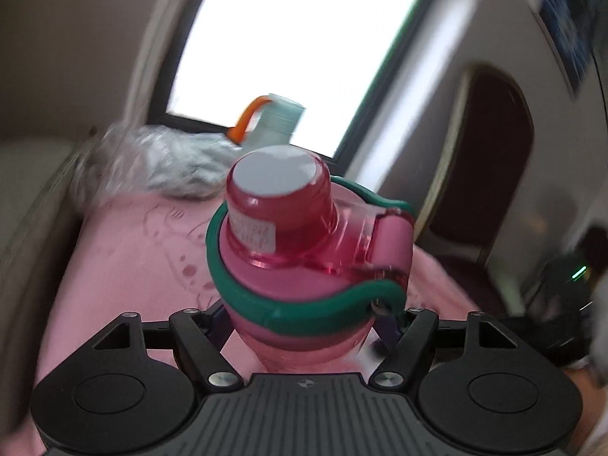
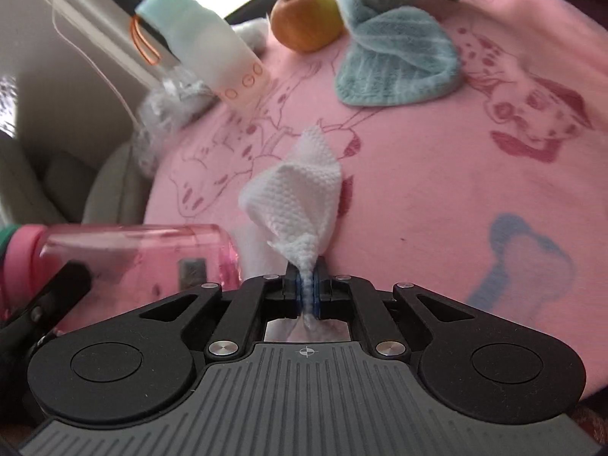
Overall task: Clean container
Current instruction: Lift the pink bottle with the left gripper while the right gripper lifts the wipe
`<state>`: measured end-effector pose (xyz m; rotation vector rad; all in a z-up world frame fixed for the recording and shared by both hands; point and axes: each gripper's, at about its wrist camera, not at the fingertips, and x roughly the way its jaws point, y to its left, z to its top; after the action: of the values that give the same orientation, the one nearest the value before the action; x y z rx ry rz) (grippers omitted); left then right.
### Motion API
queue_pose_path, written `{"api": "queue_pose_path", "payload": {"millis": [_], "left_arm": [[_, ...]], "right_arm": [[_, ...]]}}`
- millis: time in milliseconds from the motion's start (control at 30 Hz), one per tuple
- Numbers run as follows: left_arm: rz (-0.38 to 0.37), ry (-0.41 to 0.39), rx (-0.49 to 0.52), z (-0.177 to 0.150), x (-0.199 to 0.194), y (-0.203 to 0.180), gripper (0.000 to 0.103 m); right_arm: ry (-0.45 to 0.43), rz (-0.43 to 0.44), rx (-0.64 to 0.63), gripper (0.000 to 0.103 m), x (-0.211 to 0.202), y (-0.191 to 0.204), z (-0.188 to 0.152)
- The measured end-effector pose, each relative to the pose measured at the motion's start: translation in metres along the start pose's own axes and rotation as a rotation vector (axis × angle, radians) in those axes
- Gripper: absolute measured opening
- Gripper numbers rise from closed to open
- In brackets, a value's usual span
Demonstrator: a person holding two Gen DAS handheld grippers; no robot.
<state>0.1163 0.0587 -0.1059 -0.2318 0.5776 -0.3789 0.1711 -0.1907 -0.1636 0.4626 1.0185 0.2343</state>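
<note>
A pink bottle (image 1: 281, 235) with a green carrying loop is clamped between the fingers of the left gripper (image 1: 304, 326), its cap pointing away. In the right wrist view, a white paper towel (image 2: 300, 197) is pinched by the tightly closed right gripper (image 2: 308, 288), just beside the bottle's base, above a pink printed cloth (image 2: 475, 159).

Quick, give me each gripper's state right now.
Left gripper: closed on the pink bottle.
Right gripper: closed on the white paper towel.
</note>
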Motion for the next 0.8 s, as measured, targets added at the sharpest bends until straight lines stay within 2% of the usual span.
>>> {"api": "queue_pose_path", "payload": {"millis": [200, 367, 467, 533, 633, 800], "left_arm": [[0.001, 0.049, 0.398, 0.006, 0.03, -0.052, 0.07], [-0.07, 0.029, 0.56, 0.01, 0.038, -0.067, 0.07], [-0.112, 0.088, 0.541, 0.013, 0.047, -0.06, 0.071], [-0.104, 0.102, 0.47, 0.018, 0.049, -0.053, 0.071], [-0.045, 0.111, 0.334, 0.024, 0.05, -0.047, 0.071], [0.051, 0.101, 0.189, 0.024, 0.048, -0.058, 0.073]], "right_arm": [[-0.213, -0.027, -0.025, 0.006, -0.061, -0.006, 0.005], [-0.301, -0.028, -0.032, 0.006, -0.095, -0.014, 0.004], [-0.31, -0.013, -0.013, 0.006, -0.102, -0.02, 0.0], [-0.309, -0.004, 0.007, 0.006, -0.104, -0.024, -0.002], [-0.307, 0.01, 0.02, 0.006, -0.104, -0.027, -0.005], [-0.312, 0.016, 0.035, 0.006, -0.106, -0.029, -0.009]]}}
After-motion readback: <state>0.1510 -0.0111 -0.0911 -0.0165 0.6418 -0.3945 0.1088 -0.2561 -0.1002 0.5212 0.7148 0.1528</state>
